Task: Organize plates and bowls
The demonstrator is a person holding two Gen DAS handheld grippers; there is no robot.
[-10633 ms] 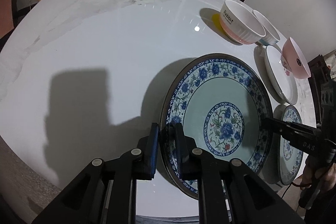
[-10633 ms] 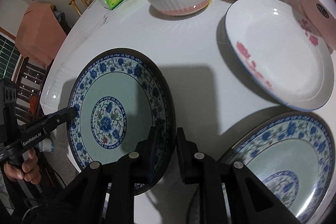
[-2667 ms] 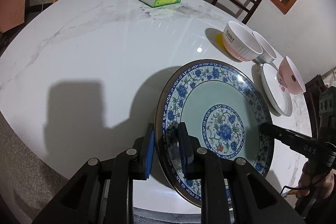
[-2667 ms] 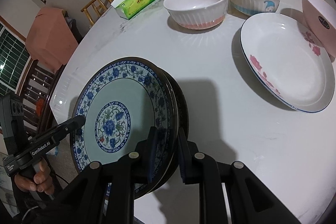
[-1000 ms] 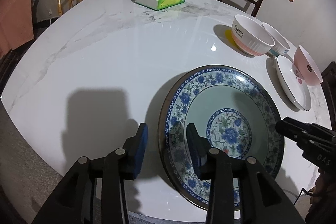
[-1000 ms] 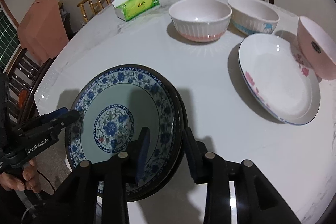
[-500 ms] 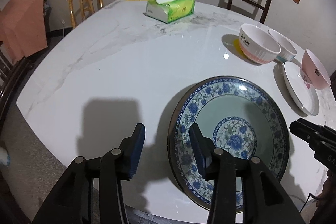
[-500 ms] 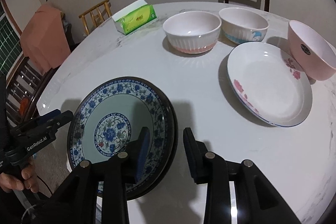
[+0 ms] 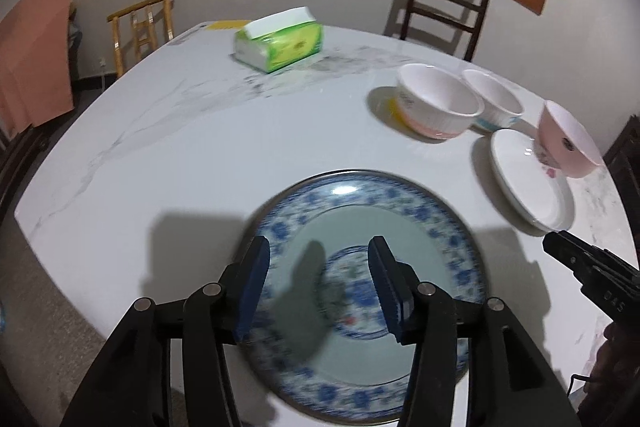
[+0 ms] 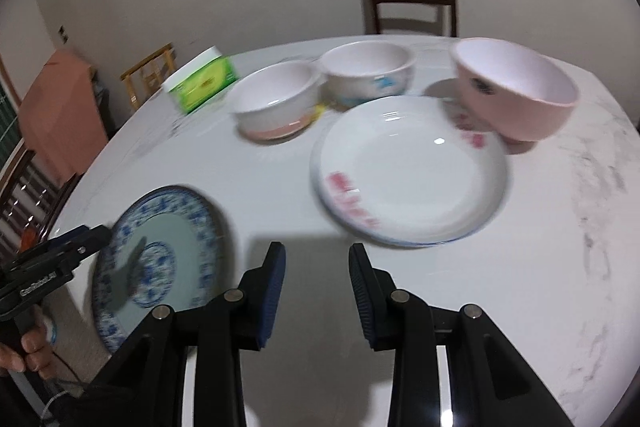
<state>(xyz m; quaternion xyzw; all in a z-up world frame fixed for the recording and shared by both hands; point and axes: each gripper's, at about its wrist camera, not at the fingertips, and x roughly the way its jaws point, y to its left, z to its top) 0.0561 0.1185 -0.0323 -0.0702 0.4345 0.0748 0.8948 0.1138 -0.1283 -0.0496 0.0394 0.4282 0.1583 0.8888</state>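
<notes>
Two blue-patterned plates lie stacked point(image 9: 400, 223) near the table's front edge, also visible at the lower left of the right wrist view point(image 10: 176, 227). My left gripper point(image 9: 318, 247) hovers above the stack, its jaws opening with nothing between the pads. My right gripper point(image 10: 318, 251) is open over bare table, right of the stack. Beyond it lies a white plate with pink flowers point(image 10: 408, 171). A pink bowl point(image 10: 516, 95) sits at that plate's far right rim. Behind stand a ribbed white bowl point(image 10: 276, 103) and a white bowl with a blue mark point(image 10: 368, 75).
A green tissue pack point(image 9: 280, 43) lies at the far side of the round marble table point(image 9: 180, 147). Wooden chairs point(image 9: 440, 11) stand around it. A hand point(image 10: 24, 351) holds the left gripper's handle at the table's near edge.
The top blue plate was set on the other one and both grippers let go. Since then both have drawn back and up, the left jaws have widened, and the right gripper has swung toward the white plate.
</notes>
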